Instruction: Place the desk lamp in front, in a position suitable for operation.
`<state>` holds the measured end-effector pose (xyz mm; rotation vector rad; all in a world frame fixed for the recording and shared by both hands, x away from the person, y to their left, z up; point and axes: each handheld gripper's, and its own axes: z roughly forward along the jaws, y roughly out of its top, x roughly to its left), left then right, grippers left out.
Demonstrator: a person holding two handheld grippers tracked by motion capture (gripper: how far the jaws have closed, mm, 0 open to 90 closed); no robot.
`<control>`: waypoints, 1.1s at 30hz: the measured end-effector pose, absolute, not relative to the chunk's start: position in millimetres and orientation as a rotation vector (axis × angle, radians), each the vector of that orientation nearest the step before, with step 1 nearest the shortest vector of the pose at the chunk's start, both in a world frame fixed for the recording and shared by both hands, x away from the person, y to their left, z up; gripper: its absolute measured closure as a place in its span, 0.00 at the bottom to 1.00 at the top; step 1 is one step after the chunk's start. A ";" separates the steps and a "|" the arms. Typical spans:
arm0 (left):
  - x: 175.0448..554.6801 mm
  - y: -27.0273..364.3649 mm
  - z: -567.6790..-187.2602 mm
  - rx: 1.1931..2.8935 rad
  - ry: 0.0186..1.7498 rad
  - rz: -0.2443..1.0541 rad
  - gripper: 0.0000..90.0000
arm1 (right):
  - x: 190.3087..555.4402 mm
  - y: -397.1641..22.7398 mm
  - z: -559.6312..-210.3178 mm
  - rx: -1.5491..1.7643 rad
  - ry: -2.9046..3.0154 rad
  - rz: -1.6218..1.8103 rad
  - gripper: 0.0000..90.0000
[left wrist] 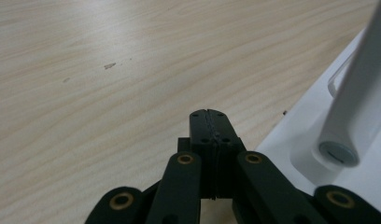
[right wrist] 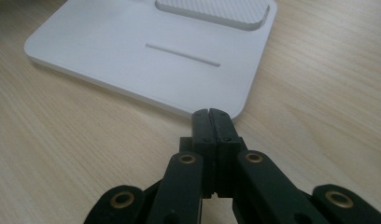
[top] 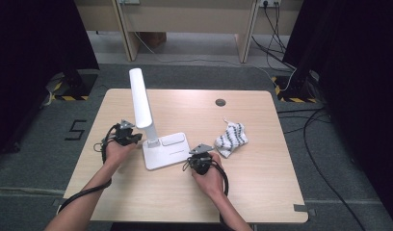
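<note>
On the worktop [top: 262, 187] stand one white lamp [top: 153, 127] and, to its right, one striped cloth [top: 231, 138], while the left gripper [top: 129, 137] and right gripper [top: 200, 153], both closed and empty, rest beside the lamp's base.

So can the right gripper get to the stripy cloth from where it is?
Probably yes. The right gripper sits just left of the striped cloth, with bare table between them and nothing in the way. Its fingers are shut and point at the lamp base, so it would need to turn and open first.
</note>
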<state>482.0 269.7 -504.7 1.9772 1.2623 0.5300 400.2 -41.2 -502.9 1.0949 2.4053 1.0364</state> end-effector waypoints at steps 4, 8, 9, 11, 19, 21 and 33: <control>485.9 270.5 -509.6 1.975 1.242 0.518 0.99 | 400.0 -38.4 -504.9 1.100 2.415 1.039 1.00; 486.0 269.8 -513.7 1.991 1.208 0.501 0.99 | 402.1 -34.1 -509.0 1.104 2.422 1.031 1.00; 486.1 269.5 -514.4 1.993 1.199 0.495 0.99 | 402.6 -33.1 -509.6 1.111 2.422 1.032 1.00; 486.2 268.1 -515.4 1.997 1.189 0.484 0.99 | 403.5 -32.5 -510.2 1.104 2.424 1.031 1.00; 480.7 262.1 -516.0 2.040 1.117 0.443 1.00 | 408.4 -32.4 -510.4 1.114 2.412 1.017 1.00; 479.0 261.8 -516.2 2.039 1.111 0.441 1.00 | 409.2 -32.4 -510.4 1.116 2.408 1.014 1.00; 429.6 244.6 -518.1 2.072 0.985 0.432 1.00 | 418.8 -30.7 -511.1 1.143 2.373 1.011 1.00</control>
